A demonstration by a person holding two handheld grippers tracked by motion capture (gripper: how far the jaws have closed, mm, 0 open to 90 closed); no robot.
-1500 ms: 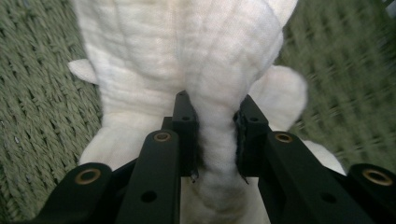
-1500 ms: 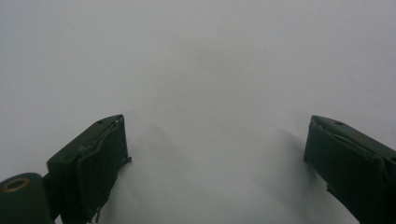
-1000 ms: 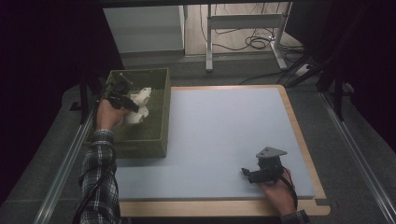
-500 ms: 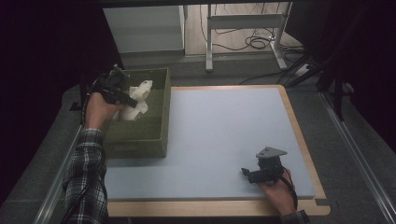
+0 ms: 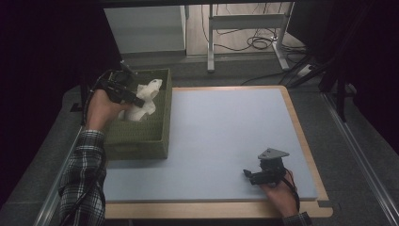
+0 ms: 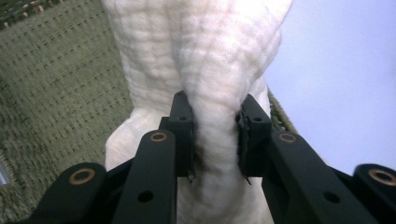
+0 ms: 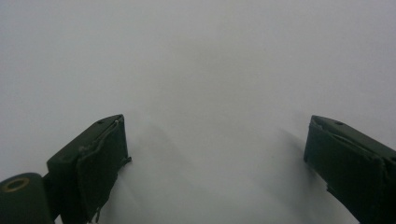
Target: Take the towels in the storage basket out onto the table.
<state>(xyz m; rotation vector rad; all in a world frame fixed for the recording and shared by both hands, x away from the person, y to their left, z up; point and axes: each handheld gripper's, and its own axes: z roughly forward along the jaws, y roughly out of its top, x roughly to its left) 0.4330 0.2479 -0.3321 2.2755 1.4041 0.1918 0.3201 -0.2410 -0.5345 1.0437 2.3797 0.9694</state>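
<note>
Right gripper (image 5: 256, 175) rests low on the mat (image 5: 226, 141), jaws wide, nothing between them. Farther off, the left gripper (image 5: 134, 98) pinches the cloth (image 5: 143, 101) mid-fold above the basket (image 5: 141, 136); its long axis hangs roughly vertical. Risk: the trailing end snags the rim, or the fabric slips out.

The white cloth (image 5: 143, 99) is a soft, crinkled, waffle-textured piece, bunched into a thick rope-like fold where the left hand-held gripper (image 6: 215, 135) pinches it between its two black pads. It hangs lifted above the green woven basket (image 5: 141, 136), its lower end drooping down inside, its upper end flaring out in loose lobes past the pads. The basket is a rectangular, open-topped box with knitted-looking olive walls, standing at the left edge of the pale blue surface (image 5: 226, 136).
</note>
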